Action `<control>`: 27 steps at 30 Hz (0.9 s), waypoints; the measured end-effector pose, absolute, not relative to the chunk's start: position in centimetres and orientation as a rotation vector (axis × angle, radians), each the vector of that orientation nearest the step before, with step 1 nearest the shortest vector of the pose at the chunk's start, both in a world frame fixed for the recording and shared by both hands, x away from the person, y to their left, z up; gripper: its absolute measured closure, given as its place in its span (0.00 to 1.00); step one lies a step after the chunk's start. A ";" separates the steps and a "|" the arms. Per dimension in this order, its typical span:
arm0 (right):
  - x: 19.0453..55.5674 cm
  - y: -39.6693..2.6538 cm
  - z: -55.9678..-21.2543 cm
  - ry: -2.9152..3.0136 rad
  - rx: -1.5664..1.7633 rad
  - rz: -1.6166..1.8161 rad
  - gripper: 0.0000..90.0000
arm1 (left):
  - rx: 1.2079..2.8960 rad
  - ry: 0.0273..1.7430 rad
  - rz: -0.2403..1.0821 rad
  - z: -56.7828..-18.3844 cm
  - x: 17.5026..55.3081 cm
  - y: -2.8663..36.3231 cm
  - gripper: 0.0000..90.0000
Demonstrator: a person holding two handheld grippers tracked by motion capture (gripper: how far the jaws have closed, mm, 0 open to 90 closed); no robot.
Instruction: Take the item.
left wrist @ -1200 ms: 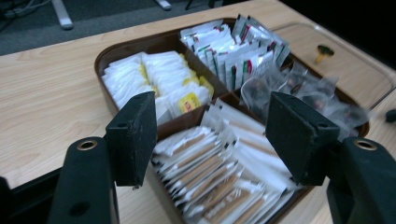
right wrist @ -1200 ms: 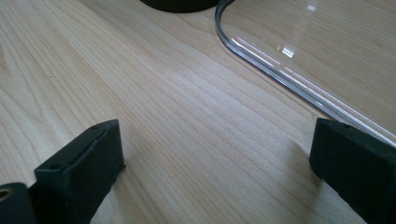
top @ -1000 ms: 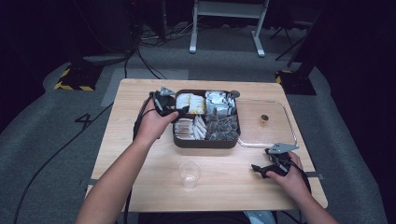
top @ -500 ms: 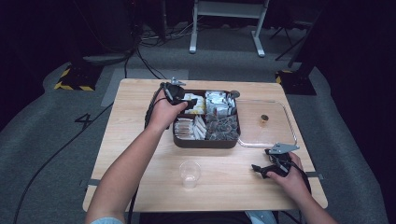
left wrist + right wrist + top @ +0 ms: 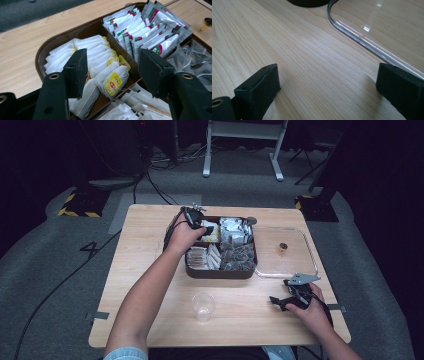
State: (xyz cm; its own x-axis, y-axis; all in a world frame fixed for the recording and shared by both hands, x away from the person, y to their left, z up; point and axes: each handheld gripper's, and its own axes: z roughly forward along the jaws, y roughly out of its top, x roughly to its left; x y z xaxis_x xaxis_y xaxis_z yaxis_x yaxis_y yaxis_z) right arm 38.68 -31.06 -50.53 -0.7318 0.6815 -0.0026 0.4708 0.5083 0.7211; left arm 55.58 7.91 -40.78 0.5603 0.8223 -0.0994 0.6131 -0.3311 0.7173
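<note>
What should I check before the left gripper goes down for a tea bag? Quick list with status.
1. Left gripper open: ok, jaws spread wide.
2. Aimed at the yellow-tagged tea bags: ok, one sits between the jaws.
3. Nothing gripped yet: ok.
4. Brown tray uncovered: ok, clear lid lies beside it.
5. Right gripper out of the way: ok, open, low over bare table.
6. Plastic cup empty: cannot tell.

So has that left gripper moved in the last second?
Yes. The left gripper has moved from the brown tray's left edge to above its back-left compartment, jaws open over the tea bags.
</note>
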 end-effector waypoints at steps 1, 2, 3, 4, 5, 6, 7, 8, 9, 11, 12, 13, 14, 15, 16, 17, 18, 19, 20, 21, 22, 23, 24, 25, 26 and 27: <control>38.7 -31.1 -50.5 2.467 0.970 1.050 0.06 | 2.069 1.155 0.362 -41.0 55.7 7.8 0.47; 38.7 -31.1 -50.5 2.468 0.969 1.049 0.06 | 2.074 1.158 0.357 -41.3 55.9 7.8 0.47; 38.7 -31.1 -50.5 2.468 0.970 1.050 0.06 | 2.085 1.162 0.351 -41.6 56.0 7.7 0.48; 38.7 -31.1 -50.5 2.468 0.969 1.049 0.06 | 2.093 1.167 0.343 -41.8 56.1 7.7 0.48; 38.7 -31.1 -50.5 2.468 0.969 1.049 0.06 | 2.103 1.174 0.339 -42.1 56.2 7.7 0.49; 38.7 -31.1 -50.5 2.468 0.969 1.049 0.06 | 2.109 1.177 0.335 -42.3 56.4 7.7 0.51; 38.7 -31.1 -50.5 2.468 0.969 1.049 0.06 | 2.114 1.179 0.332 -42.5 56.5 7.7 0.52; 38.7 -31.1 -50.5 2.468 0.969 1.050 0.06 | 2.118 1.185 0.320 -42.7 56.6 7.7 0.55; 38.7 -31.1 -50.5 2.468 0.969 1.049 0.06 | 2.111 1.191 0.308 -42.9 56.7 7.7 0.57; 38.7 -31.1 -50.5 2.468 0.969 1.049 0.06 | 2.121 1.191 0.293 -43.1 56.8 7.7 0.58; 38.7 -31.1 -50.5 2.468 0.970 1.049 0.06 | 2.128 1.192 0.287 -43.3 56.8 7.6 0.59; 38.7 -31.1 -50.5 2.468 0.969 1.049 0.06 | 2.131 1.192 0.287 -43.4 56.9 7.5 0.60; 38.7 -31.1 -50.5 2.467 0.969 1.049 0.06 | 2.138 1.191 0.279 -43.5 56.9 7.5 0.61; 38.7 -31.1 -50.5 2.468 0.969 1.049 0.06 | 2.140 1.193 0.270 -43.6 56.9 7.4 0.63; 38.7 -31.1 -50.5 2.468 0.969 1.049 0.06 | 2.145 1.192 0.274 -43.7 57.0 7.3 0.63; 38.7 -31.1 -50.5 2.467 0.969 1.050 0.06 | 2.151 1.194 0.265 -43.8 57.0 7.3 0.64; 38.7 -31.1 -50.5 2.468 0.969 1.049 0.06 | 2.149 1.197 0.258 -43.9 57.0 7.2 0.66; 38.7 -31.1 -50.5 2.467 0.969 1.049 0.06 | 2.157 1.191 0.256 -44.0 57.1 7.2 0.67; 38.7 -31.1 -50.5 2.468 0.969 1.049 0.06 | 2.161 1.194 0.251 -44.1 57.1 7.2 0.68; 38.7 -31.1 -50.5 2.467 0.969 1.050 0.06 | 2.163 1.199 0.246 -44.1 57.1 7.1 0.69; 38.7 -31.1 -50.5 2.467 0.969 1.049 0.06 | 2.165 1.200 0.236 -44.2 57.1 7.1 0.70; 38.7 -31.1 -50.5 2.467 0.969 1.049 0.06 | 2.168 1.199 0.222 -44.3 57.1 7.1 0.71; 38.7 -31.1 -50.5 2.468 0.969 1.049 0.06 | 2.169 1.201 0.225 -44.3 57.2 7.1 0.72; 38.7 -31.1 -50.5 2.468 0.969 1.049 0.06 | 2.169 1.202 0.229 -44.4 57.2 7.1 0.72; 38.7 -31.1 -50.5 2.467 0.969 1.049 0.06 | 2.167 1.206 0.233 -44.5 57.2 7.2 0.72; 38.7 -31.1 -50.5 2.467 0.969 1.049 0.06 | 2.173 1.206 0.228 -44.5 57.3 7.2 0.73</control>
State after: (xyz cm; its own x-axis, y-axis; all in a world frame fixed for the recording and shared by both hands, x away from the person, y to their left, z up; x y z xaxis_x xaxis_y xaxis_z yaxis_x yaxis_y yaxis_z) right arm 38.68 -31.06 -50.53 -0.7318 0.6815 -0.0028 0.4707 0.5084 0.7211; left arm 57.29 7.21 -44.50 0.5651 0.8117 -0.1476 0.7017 -0.3788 0.6035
